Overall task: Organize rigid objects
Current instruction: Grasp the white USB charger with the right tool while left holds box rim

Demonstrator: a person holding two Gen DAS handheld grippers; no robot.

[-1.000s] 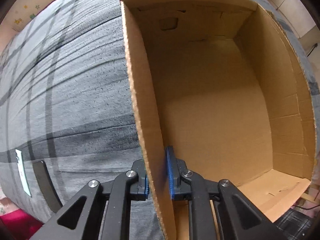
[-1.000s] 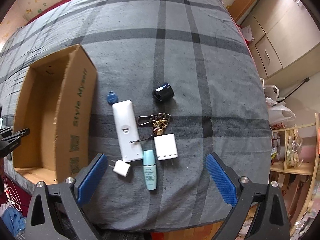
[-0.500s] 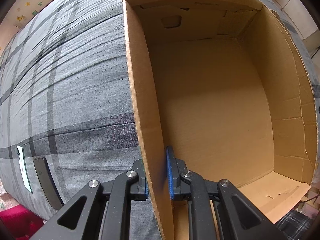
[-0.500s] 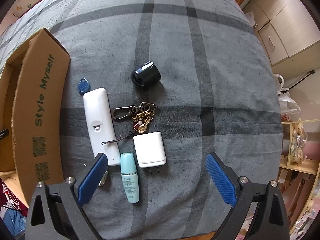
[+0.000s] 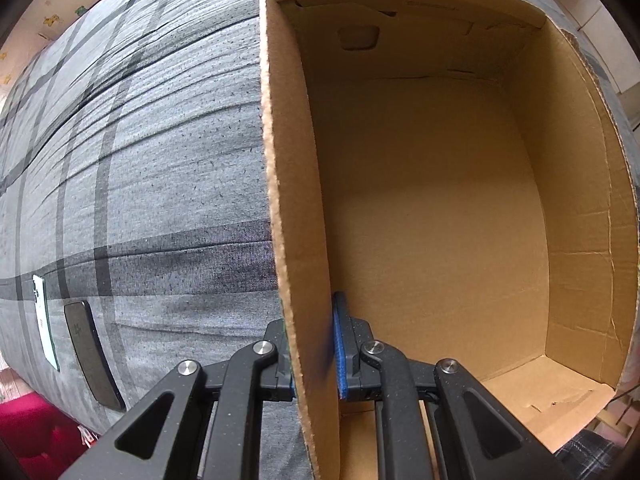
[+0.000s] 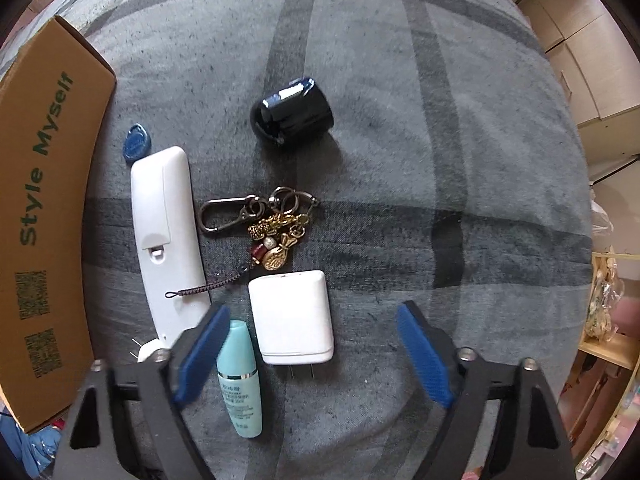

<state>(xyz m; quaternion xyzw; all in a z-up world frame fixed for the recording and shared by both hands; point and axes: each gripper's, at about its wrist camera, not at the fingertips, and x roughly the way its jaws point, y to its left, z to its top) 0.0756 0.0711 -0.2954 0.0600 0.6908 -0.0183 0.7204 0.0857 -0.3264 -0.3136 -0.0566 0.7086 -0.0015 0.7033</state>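
Nearest the right-hand camera, the right gripper (image 6: 312, 354) hangs with jaws spread wide and empty above the cluster of items on the grey plaid bedcover (image 6: 460, 152). The white charger (image 6: 291, 317) lies directly between the blue pads (image 6: 420, 354), prongs toward the camera, which suggests it is the intended first pick. The teal bottle (image 6: 239, 380) lies just beside it, partly under the left pad, and a small white plug (image 6: 149, 350) shows at that finger's outer edge. Next out is the white remote (image 6: 168, 240), lying face down with a keychain cord draped across it; the keychain (image 6: 264, 224) sits alongside. Further off lie a blue tag (image 6: 137, 144) and a black cylindrical item (image 6: 292, 114). The cardboard box (image 6: 44, 216) stands at the left of the cluster. In the left-hand view, the left gripper (image 5: 314, 354) is clamped on the cardboard box (image 5: 440, 220) side wall, one pad either side, probably to steady it while it is loaded. Only this view shows the box interior, which holds nothing, so no item is yet stowed. It also shows two phone-like slabs (image 5: 86, 354) at the bed edge, absent from the right view; the items to be sorted appear only in the right view.
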